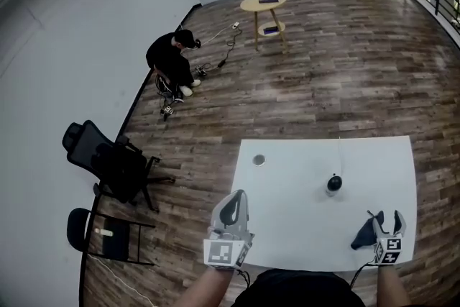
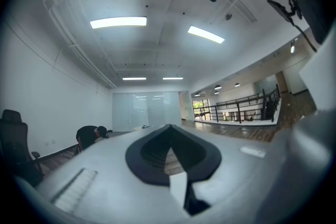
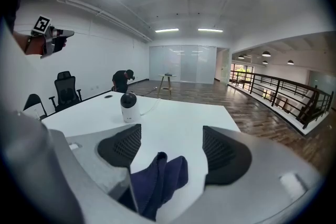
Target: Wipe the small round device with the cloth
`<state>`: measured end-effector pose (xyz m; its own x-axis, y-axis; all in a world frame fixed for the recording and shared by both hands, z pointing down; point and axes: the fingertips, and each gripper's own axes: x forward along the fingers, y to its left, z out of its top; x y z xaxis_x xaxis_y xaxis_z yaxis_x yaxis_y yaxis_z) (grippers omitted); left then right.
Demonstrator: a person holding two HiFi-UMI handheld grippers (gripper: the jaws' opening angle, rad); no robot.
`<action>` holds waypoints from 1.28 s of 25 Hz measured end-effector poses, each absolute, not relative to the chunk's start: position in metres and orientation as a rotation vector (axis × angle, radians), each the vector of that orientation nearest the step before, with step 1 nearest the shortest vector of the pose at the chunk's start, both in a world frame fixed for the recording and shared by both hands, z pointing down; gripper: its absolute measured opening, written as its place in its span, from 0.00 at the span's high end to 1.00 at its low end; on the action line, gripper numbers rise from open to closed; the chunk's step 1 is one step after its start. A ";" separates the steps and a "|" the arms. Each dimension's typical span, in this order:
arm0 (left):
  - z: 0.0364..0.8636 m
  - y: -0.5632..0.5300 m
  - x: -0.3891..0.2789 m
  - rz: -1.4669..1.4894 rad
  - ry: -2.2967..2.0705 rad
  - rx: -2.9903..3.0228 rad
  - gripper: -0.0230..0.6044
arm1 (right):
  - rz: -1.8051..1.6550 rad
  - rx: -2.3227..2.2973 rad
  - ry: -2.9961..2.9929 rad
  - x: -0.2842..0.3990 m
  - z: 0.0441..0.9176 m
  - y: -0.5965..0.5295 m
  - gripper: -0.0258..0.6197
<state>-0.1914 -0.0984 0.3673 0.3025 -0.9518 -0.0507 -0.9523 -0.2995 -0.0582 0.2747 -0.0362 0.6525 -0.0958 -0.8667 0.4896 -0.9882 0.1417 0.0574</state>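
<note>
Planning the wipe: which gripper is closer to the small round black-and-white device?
Right. The right gripper sits just right of the small round black-and-white device, nearer the person; the left gripper is farther off to its left.

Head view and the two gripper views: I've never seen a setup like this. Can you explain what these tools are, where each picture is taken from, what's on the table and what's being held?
The tools are hand-held two-jaw grippers, one per hand. The head view looks down from a camera worn on the head. The other two views each look along one gripper's jaws. On the white table stands the small round device, white with a black dome. The left gripper is raised, shut and empty. The right gripper has its jaws apart, with a dark blue cloth bunched between them.
</note>
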 end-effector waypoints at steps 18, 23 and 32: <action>0.369 -0.092 -0.212 0.019 1.817 -2.454 0.95 | 0.415 1.774 -2.005 0.262 0.661 -0.031 0.40; 0.358 -0.079 -0.210 0.059 1.883 -2.412 0.95 | 0.382 1.761 -2.082 0.261 0.674 -0.052 0.40; 0.376 -0.114 -0.223 -0.052 1.679 -2.540 0.95 | 0.457 1.789 -1.998 0.214 0.674 -0.040 0.40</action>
